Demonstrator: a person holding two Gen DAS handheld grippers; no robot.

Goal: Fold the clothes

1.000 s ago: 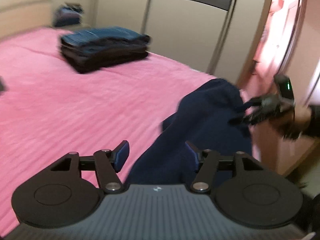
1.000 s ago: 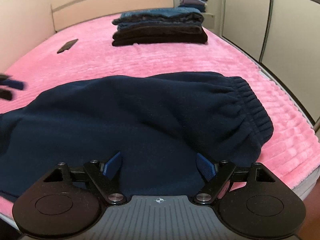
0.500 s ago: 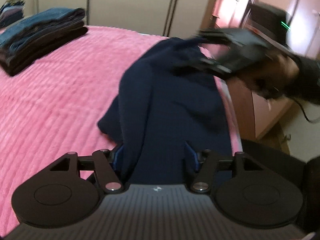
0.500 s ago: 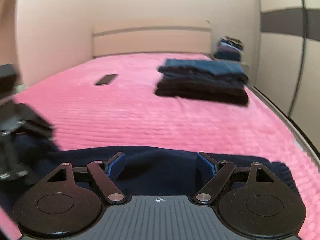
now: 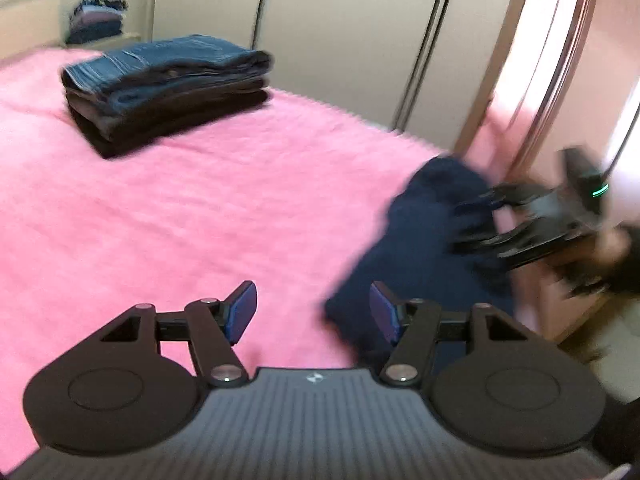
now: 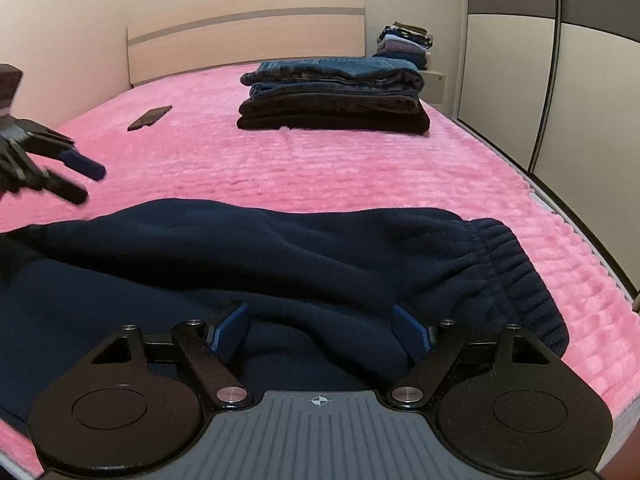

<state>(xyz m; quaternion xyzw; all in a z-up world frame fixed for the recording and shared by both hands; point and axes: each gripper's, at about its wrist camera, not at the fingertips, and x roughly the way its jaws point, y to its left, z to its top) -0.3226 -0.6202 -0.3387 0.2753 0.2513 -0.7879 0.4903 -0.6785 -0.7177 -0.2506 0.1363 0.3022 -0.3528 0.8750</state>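
Right wrist view: fleecy navy sweatpants (image 6: 280,264) with ribbed waistband on ridged pink bedspread (image 6: 340,168), both grippers' jaws agape, empty.

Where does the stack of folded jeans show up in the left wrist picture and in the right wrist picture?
Left wrist view: the stack of folded jeans sits upper left, on the pink bedspread.
Right wrist view: the stack is upper middle, right of centre, in front of the headboard.
Shared landmark: the navy sweatpants lie at right in the left wrist view and across the foreground in the right wrist view.
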